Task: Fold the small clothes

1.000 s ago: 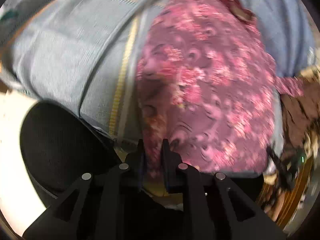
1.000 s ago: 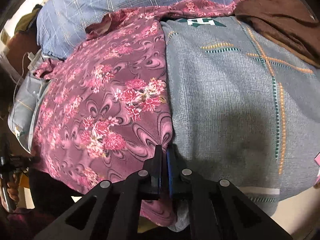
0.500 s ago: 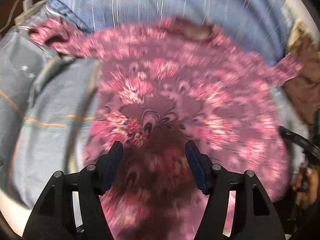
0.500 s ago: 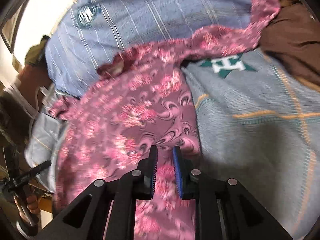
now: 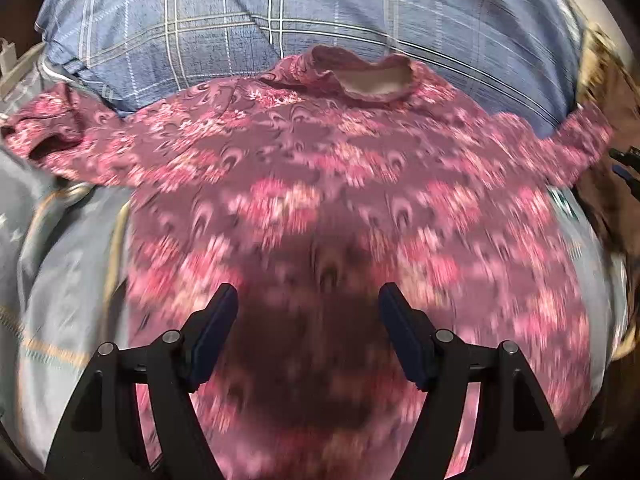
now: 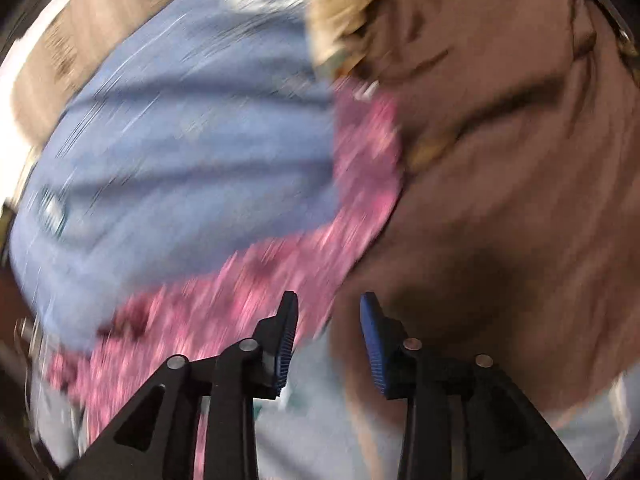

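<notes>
A maroon top with pink flowers [image 5: 320, 184] lies spread flat on the bed, collar [image 5: 360, 76] at the far side, both sleeves out to the sides. My left gripper [image 5: 306, 300] is open and empty, hovering over the lower middle of the top. In the blurred right wrist view, my right gripper [image 6: 328, 312] is open and empty, just past the top's right sleeve [image 6: 360, 184], which lies between a blue pillow and brown cloth.
A blue checked pillow [image 5: 320, 12] lies behind the collar and shows in the right wrist view [image 6: 180, 152]. Grey-blue bedding [image 5: 68, 264] lies under the top. Brown cloth [image 6: 500, 160] is heaped at the right. A tan furry thing [image 6: 344, 4] sits beyond it.
Both grippers let go of the top's hem and opened. The left one swung to face the spread top. The right one moved up toward the right sleeve.
</notes>
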Tool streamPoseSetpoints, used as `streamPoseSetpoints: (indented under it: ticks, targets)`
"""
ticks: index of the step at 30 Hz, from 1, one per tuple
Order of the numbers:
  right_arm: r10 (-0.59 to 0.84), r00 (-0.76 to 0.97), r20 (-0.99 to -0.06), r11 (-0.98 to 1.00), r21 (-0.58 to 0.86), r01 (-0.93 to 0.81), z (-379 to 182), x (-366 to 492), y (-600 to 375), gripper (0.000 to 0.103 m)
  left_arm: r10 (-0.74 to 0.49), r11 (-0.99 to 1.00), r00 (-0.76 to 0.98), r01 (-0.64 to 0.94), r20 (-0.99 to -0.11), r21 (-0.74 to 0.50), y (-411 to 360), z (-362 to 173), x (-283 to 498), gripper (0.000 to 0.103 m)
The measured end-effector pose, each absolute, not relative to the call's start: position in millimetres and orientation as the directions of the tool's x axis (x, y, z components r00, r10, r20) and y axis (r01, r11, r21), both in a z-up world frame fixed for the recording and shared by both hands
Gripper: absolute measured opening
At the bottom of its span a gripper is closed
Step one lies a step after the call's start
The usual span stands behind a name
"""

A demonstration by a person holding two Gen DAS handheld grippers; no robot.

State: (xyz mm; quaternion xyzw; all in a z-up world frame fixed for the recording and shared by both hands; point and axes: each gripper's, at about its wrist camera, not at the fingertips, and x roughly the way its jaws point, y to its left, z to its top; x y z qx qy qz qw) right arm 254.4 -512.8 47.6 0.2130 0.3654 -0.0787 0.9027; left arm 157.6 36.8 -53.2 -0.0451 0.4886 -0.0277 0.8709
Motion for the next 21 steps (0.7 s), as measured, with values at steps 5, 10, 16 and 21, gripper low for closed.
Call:
streamPoseSetpoints:
  ticks: [5,10,16,21]
  targets:
    - [-0.096,0.717,-0.69,0.873,0.287,0.393,43.4,300.9,-531.8,0.046,-0.156,0.981,0.508,-0.022,-0.847,-0.194,31.6,-61.9,195.2,0.073]
    - [-0.173,0.691,-0.702,0.879,0.206,0.43,37.3,333.1,-529.2,0.027,-0.191,0.973,0.513,-0.013,-0.837,-0.231,31.8,-70.6,212.4,0.073]
    - [-0.186,0.714,-0.675,0.956,0.043,0.291,65.4,338.0,-459.1,0.01,-0.204,0.971,0.534,0.002,-0.821,-0.24,38.8,-71.9,216.7,0.073]
    - [-0.08,0.763,-0.641,0.993,0.015,0.117,85.3,320.3,-373.9,0.01,-0.249,0.956,0.515,-0.003,-0.82,-0.292,45.5,-68.7,214.6,0.073]
